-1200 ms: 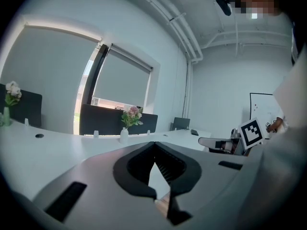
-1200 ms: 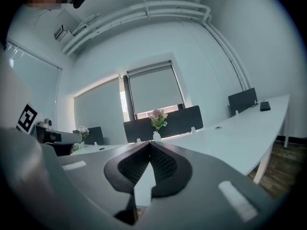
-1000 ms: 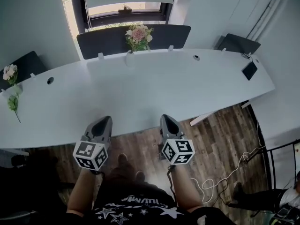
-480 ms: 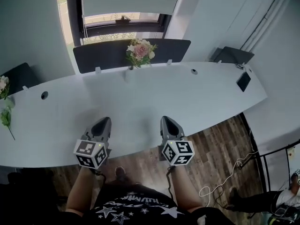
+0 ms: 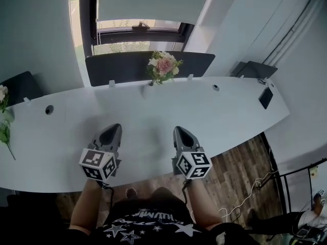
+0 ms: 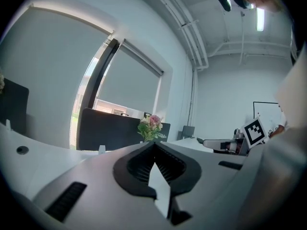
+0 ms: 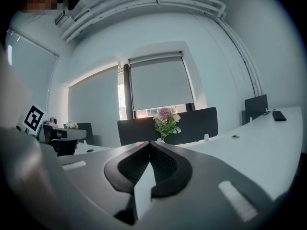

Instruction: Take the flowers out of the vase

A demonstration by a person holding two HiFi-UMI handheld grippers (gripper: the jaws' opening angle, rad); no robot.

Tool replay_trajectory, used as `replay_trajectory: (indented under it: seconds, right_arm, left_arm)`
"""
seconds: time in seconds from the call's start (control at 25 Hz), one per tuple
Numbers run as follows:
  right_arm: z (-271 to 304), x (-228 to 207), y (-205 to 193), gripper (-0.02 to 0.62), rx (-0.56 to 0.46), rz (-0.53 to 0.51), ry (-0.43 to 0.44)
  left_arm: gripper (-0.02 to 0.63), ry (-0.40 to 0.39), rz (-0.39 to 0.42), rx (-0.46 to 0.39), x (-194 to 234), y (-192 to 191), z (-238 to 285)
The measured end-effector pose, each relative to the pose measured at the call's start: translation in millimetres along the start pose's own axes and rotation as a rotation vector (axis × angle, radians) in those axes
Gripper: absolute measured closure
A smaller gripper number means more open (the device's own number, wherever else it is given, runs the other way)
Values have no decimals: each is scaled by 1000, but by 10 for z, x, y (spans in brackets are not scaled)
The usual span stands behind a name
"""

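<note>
A bunch of pink and white flowers (image 5: 163,67) stands in a vase at the far edge of the long white table (image 5: 225,116), before a dark screen. The same flowers (image 6: 151,127) show small and far off in the left gripper view, and the flowers (image 7: 166,120) rise beyond the jaws in the right gripper view. My left gripper (image 5: 113,131) and right gripper (image 5: 181,133) hover side by side over the table's near part, both shut with nothing in them, well short of the flowers.
A second bunch of flowers (image 5: 3,98) and a green sprig lie at the table's far left end. A dark phone (image 5: 265,99) sits at the right end. Dark screens (image 5: 127,68) and chair backs line the far edge; wooden floor with a white cable lies at right.
Both grippers have moved forward from over the floor to over the table's near part. The flowers now appear closer and more central. Jaws stayed shut.
</note>
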State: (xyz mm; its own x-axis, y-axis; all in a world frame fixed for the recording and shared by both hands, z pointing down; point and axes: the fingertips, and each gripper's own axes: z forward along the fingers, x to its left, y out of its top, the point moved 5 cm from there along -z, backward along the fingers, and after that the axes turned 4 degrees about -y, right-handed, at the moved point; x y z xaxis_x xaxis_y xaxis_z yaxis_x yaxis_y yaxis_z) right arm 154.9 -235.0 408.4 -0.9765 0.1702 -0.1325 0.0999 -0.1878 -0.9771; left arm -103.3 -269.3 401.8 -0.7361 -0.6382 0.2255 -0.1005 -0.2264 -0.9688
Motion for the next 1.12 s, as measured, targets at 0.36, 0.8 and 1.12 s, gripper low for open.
replay_trajectory:
  seconds: [0.36,0.8,1.12]
  right_arm:
    - [511,-80,-42,592,22,13,42]
    - [1199,-514,77,592,42,67,135]
    - [1601,-783,-61,592,71,128,186]
  left_arm:
    - [597,53,-11,-3,217,-20,189]
    - [597,138,26,-20,226,225,709]
    - [597,158,69,14,286,249,1249]
